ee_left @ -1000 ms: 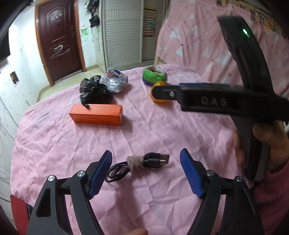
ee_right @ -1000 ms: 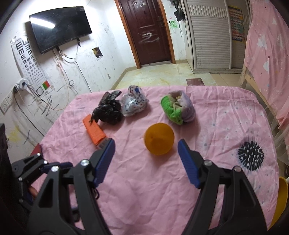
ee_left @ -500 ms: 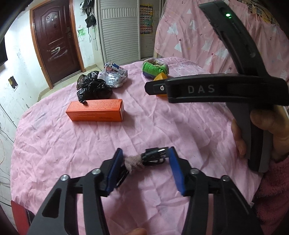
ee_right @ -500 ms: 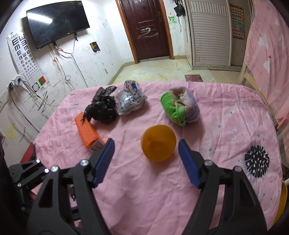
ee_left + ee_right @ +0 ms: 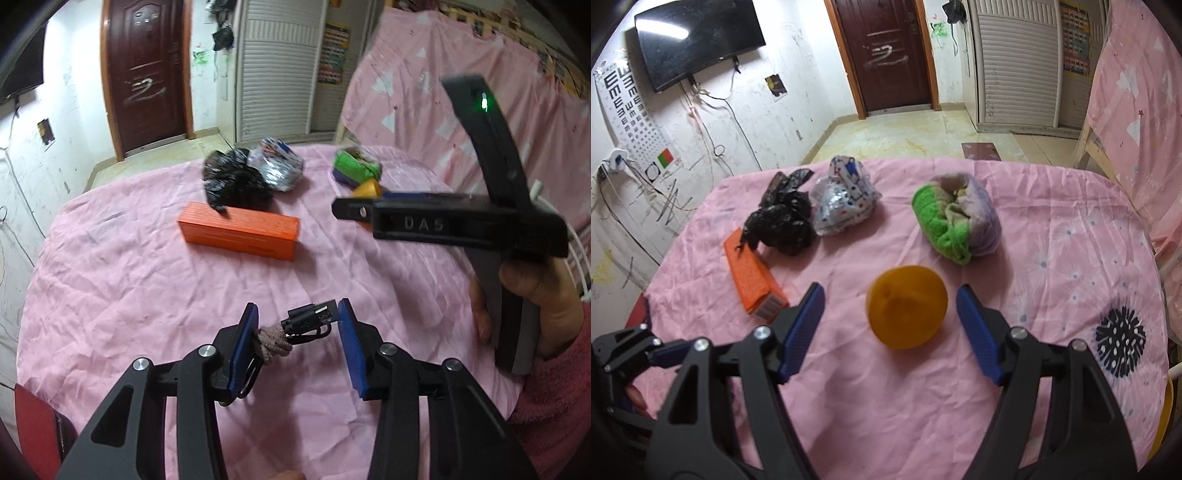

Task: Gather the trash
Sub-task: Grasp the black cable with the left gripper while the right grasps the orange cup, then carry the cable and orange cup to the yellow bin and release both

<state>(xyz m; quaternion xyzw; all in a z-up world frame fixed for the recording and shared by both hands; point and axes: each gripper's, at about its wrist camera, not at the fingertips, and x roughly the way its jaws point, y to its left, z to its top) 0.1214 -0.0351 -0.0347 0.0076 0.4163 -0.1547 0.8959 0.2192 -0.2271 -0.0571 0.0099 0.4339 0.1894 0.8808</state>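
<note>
The left gripper (image 5: 297,325), wide open a second ago, is closing on the bundled USB cable (image 5: 295,328), both pads touching it. The right gripper (image 5: 890,321) stays open, its pads flanking the orange ball (image 5: 907,312) without contact; crumpled bags lie beyond.

This was a room in a home. A round table (image 5: 1052,258) with a pink cloth stood in the middle. On the left wall hung a black TV (image 5: 698,40) and an eye chart (image 5: 631,122) (the kind with rows of E shapes). A dark brown door (image 5: 886,51) was at the far end, with a white slatted closet (image 5: 1015,62) to its right. More pink cloth with little stars (image 5: 1137,92) hung on the right over a wooden frame. The white walls had scribbles and loose wires.
</note>
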